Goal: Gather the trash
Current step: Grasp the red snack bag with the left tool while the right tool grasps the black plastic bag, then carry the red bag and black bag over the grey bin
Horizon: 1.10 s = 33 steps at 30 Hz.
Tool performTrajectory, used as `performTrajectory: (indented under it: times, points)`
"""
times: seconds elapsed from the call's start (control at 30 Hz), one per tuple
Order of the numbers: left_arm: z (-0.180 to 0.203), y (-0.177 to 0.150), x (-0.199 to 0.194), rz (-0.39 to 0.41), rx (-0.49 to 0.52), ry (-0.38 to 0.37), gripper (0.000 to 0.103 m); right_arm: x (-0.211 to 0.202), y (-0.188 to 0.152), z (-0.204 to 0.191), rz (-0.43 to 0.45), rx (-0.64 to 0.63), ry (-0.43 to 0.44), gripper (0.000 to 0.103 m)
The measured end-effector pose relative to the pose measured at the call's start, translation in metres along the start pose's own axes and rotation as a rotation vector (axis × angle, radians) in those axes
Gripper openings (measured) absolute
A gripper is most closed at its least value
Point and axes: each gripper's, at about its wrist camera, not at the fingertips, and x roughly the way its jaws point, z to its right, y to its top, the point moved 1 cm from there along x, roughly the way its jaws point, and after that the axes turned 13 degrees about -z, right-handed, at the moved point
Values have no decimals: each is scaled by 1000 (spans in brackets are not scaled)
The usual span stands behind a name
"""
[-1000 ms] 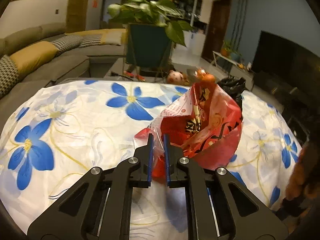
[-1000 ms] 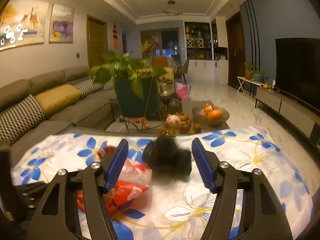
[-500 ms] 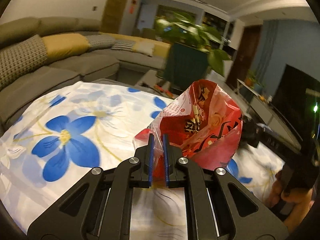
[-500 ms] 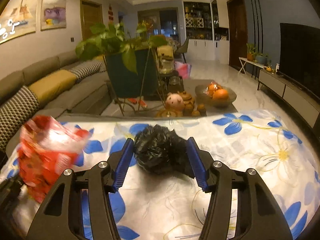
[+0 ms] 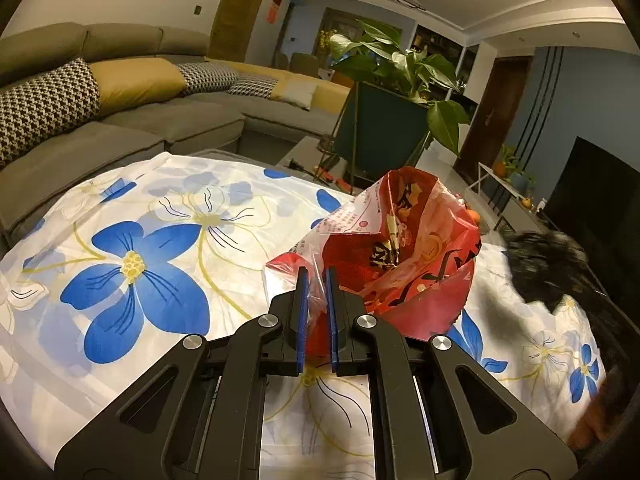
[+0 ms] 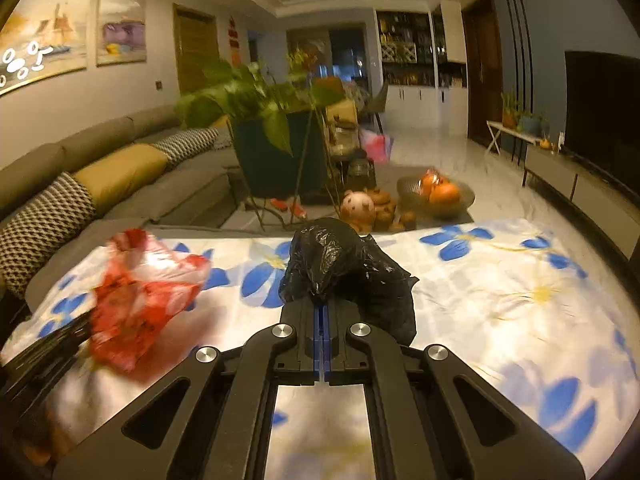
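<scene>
Right hand-held gripper (image 6: 322,312), black bag (image 6: 340,264) (upright)

One red bag (image 5: 400,256); one black bag (image 6: 344,264)

On the desk (image 6: 520,280), the flowered cloth lies bare to the right of the black bag (image 6: 352,272), so a gripper can pass there. To its left the red bag (image 6: 140,296) stands in the way. Behind, the plant pot (image 6: 276,160) and fruit bowl (image 6: 436,196) block the far edge.
</scene>
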Motion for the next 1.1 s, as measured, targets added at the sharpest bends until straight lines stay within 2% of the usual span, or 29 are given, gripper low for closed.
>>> performTrajectory:
  times: [0.2, 0.4, 0.8, 0.93, 1.1]
  points:
    - [9, -8, -19, 17, 12, 9, 8, -67, -35, 27, 41, 9, -29, 2]
    - [42, -32, -57, 39, 61, -67, 8, -120, -60, 52, 72, 41, -51, 2]
    - [161, -84, -120, 51, 258, -258, 8, -194, -95, 96, 151, 93, -170, 2]
    - [207, -100, -132, 46, 328, -326, 8, -215, -108, 124, 184, 125, -237, 2]
    - [273, -123, -141, 31, 428, -423, 8, -242, -122, 172, 229, 192, -380, 2]
